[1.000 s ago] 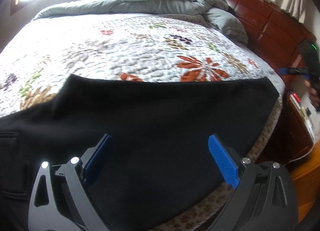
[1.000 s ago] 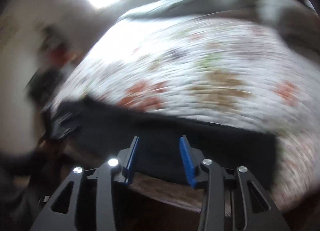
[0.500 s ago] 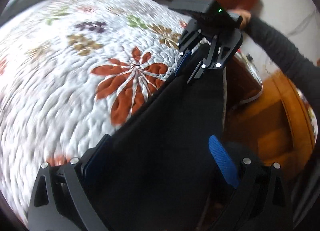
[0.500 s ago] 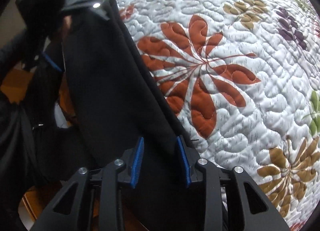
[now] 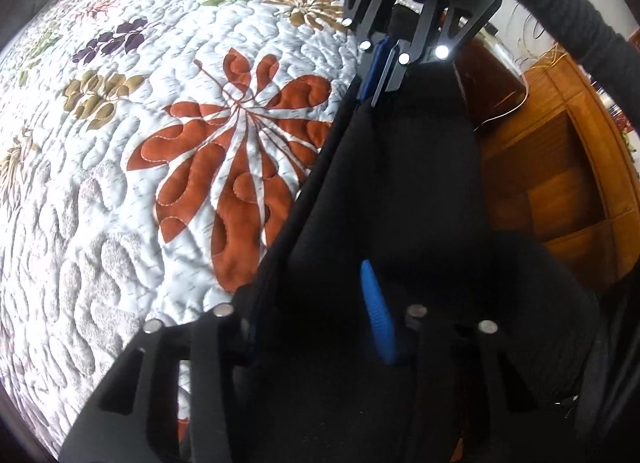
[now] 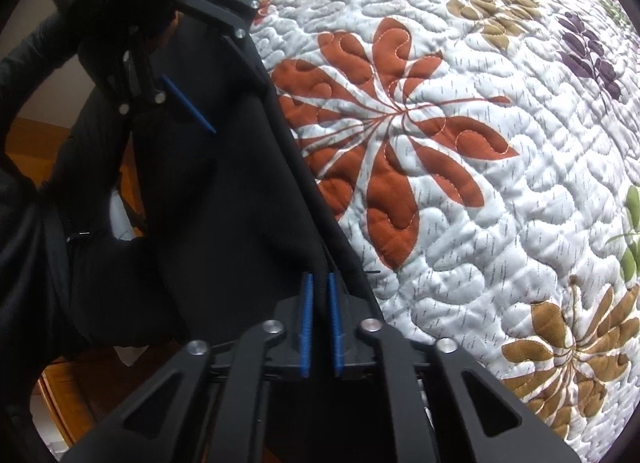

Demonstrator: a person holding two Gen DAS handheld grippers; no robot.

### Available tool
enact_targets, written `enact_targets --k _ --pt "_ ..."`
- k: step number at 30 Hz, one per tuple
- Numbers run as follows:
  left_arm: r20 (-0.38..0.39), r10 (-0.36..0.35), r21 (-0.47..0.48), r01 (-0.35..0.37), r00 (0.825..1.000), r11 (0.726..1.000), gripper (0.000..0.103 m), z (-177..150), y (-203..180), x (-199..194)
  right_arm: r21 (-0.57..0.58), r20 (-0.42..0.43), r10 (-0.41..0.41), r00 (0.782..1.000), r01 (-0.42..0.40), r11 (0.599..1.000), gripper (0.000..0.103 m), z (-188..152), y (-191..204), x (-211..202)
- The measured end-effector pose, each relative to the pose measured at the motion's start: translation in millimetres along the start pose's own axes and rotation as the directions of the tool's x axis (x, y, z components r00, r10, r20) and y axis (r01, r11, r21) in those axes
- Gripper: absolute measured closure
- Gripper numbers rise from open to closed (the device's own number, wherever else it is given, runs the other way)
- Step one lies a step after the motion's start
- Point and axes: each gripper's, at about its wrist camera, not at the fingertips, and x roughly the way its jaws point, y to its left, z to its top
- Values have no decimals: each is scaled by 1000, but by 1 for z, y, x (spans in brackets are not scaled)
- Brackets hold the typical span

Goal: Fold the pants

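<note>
The black pants lie along the bed's edge (half hanging off); the right gripper pinches their edge tight; the left gripper is closing on the cloth; next, I think, lift both ends together and fold.

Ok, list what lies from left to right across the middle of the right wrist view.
Person's dark sleeve → black pants → rust-red flower on the quilt → purple leaf sprig.
</note>
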Motion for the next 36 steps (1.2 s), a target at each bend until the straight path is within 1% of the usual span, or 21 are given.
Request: enact_targets --k 3,4,7,11,12,15,18,19,20,21,22,23,24,26,27,30,31,32,34,35,36 --pt "-2 39 -13 -39 999 999 94 5 9 1 3 14 -23 1000 23 1000 99 1 5 0" --pt "2 31 -29 -31 1000 999 98 7 14 -1 4 19 -29 999 29 1000 99 1 7 -1" --pt "-2 42 -30 -42 999 999 100 10 19 -1 9 36 -49 998 49 999 99 1 12 -7" --pt "-2 40 -39 -40 999 998 100 15 21 -4 9 35 -62 997 61 998 100 2 16 -10" --pt "3 51 -37 -50 999 998 100 18 23 -7 9 35 -72 997 71 997 100 3 15 -11" --pt "13 57 -41 -56 998 998 100 14 16 -18 21 55 -86 995 85 996 100 5 11 -15" --pt "-19 55 -43 -56 998 997 100 12 21 -6 33 49 -84 995 82 996 98 5 6 -5" --pt "-19 59 -48 -60 998 997 98 13 21 -5 49 58 -83 995 80 996 97 5 3 -4" --pt "-15 69 -48 -69 998 996 94 14 20 -7 68 72 -75 995 70 995 94 2 1 -7" --pt "-4 88 -43 -89 996 995 75 12 18 -11 86 93 -82 992 74 994 88 -2 0 -14" --pt "22 127 -39 -126 992 991 42 11 16 -19 114 127 -97 987 83 990 87 -10 -2 -23" --pt "52 146 -41 -143 988 989 32 8 12 -26 173 180 -107 978 75 982 87 -24 -8 -38" --pt "101 165 -46 -161 981 986 27 4 7 -39 234 236 -130 963 73 969 82 -41 -13 -52" --pt "148 165 -68 -157 975 985 26 -7 -2 -57 366 333 -179 926 48 929 79 -79 -21 -72" --pt "179 180 -85 -167 967 982 24 -16 -9 -65 434 376 -209 903 28 901 77 -100 -24 -76" --pt "246 203 -132 -175 948 976 17 -47 -25 -79 543 460 -228 858 -69 837 76 -148 -20 -61" --pt "251 226 -159 -190 941 969 16 -61 -31 -77 566 472 -229 851 -94 819 76 -157 -20 -53" --pt "239 238 -175 -199 941 964 16 -73 -40 -70 601 481 -231 846 -126 790 77 -169 -22 -39" --pt "205 270 -189 -233 941 954 16 -99 -58 -61 668 479 -261 838 -156 727 99 -193 -31 -15" --pt "182 290 -202 -253 939 946 16 -114 -64 -55 692 493 -279 824 -176 700 103 -203 -36 -12" --pt "163 304 -217 -266 939 939 16 -127 -72 -50 708 519 -287 805 -217 672 103 -213 -39 -11"
